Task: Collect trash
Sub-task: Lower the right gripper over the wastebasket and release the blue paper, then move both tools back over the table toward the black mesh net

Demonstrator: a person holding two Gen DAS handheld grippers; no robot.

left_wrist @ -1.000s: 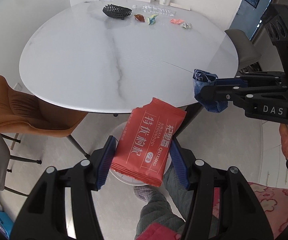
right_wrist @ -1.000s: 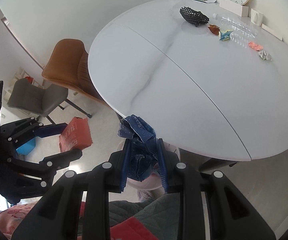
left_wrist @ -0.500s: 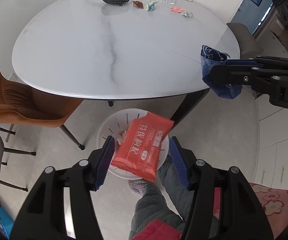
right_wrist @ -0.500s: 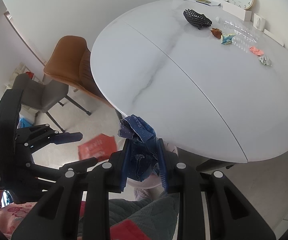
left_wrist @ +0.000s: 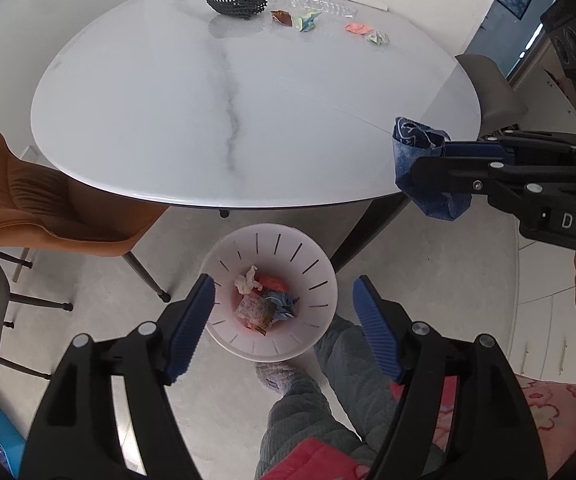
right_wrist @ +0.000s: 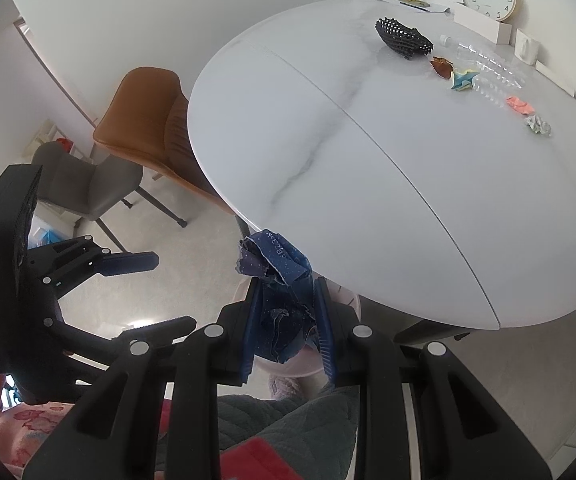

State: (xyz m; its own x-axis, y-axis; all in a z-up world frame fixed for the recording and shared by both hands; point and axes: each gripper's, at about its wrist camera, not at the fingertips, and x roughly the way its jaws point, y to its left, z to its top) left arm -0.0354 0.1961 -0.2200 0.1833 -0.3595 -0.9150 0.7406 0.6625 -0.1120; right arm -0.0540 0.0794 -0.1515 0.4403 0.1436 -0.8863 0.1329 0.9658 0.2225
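Blue wrapper [right_wrist: 284, 304] stays pinched in right jaws; move it over the bin [left_wrist: 319, 272] first. Left jaws are opening, empty.

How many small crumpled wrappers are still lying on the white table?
4. All lie at the far side of the table: a brown wrapper, a blue-yellow wrapper beside it, then a pink wrapper and a grey-green wrapper. None seems hidden.

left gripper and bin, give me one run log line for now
left gripper: opening, empty, over bin | right gripper: shut on blue wrapper
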